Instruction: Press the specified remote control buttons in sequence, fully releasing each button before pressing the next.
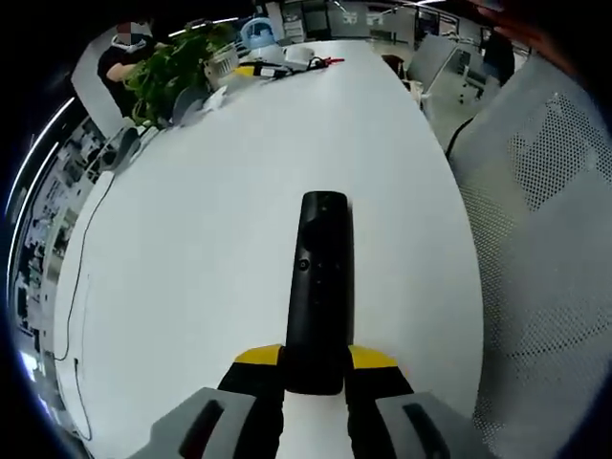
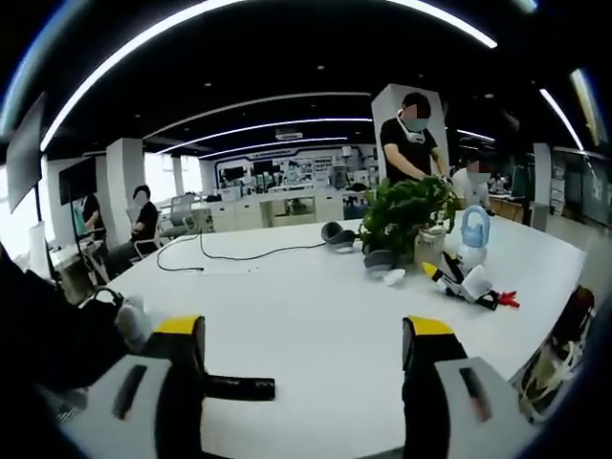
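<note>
Where the two views look out, a long white bench [image 1: 239,191] with a rounded edge runs through an open office with black ceiling, strip lights and rows of desks beyond. A thin dark cable [image 1: 72,287] trails along one side of the bench. At its far end in the left gripper view sit a leafy green plant [image 1: 172,72], a pale blue fan [image 1: 258,33] and a small clutter of yellow, white and red items. A white mesh chair back [image 1: 550,239] stands just beside the bench edge. In the right gripper view a person in a black shirt [image 2: 409,139] stands behind the plant [image 2: 406,215], and another person [image 2: 143,225] sits at a desk further off.

The remote control [image 1: 318,287] is a slim black bar with a rounded far end and a small round button partway along its face; other buttons are too dark to tell. It points away along the bench, its near end pinched between the yellow-tipped jaws of the left hand-held gripper [image 1: 316,368].

The right hand-held gripper [image 2: 304,363] has its jaws spread wide with nothing between them, above the white surface. A short black bar-shaped piece [image 2: 239,387] projects near its left jaw; what it is cannot be told.

The plant stands in a pale pot [image 2: 428,244].
</note>
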The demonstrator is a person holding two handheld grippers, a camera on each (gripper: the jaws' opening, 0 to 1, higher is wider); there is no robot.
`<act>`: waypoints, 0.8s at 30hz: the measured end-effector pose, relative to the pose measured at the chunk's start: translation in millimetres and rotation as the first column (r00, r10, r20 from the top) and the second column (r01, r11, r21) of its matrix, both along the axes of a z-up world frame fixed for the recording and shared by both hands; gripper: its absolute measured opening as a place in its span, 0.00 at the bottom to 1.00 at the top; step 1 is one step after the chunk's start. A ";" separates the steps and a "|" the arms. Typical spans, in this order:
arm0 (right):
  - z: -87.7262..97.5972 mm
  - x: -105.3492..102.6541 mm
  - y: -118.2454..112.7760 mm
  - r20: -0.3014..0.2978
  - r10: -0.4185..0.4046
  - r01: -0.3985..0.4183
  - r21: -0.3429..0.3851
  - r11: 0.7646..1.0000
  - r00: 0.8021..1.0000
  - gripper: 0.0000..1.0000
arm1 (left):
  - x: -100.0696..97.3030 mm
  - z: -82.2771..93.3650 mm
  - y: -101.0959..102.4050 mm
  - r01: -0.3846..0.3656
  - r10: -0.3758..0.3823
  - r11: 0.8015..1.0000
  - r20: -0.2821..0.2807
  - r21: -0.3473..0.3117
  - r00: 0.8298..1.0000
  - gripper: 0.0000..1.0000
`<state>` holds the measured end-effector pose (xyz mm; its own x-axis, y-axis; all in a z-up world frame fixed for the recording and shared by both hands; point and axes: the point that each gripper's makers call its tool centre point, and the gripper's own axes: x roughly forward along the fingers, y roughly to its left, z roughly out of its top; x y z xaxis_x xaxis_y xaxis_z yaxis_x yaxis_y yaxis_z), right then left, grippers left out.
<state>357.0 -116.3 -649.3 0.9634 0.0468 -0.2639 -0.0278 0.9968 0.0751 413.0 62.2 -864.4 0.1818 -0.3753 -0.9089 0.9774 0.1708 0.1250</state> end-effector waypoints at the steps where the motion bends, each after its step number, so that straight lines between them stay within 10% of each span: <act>1: -0.2 -0.2 -0.3 -0.001 -0.001 0.001 -0.001 1.000 1.000 0.89 | 0.2 0.6 -0.8 -0.003 0.003 1.000 -0.011 -0.004 1.000 0.23; 24: -9.4 2.0 0.3 -0.044 0.015 -0.015 -0.011 1.000 0.999 0.86 | 69.9 2.1 6.9 -0.014 0.013 0.998 0.022 0.060 1.000 0.23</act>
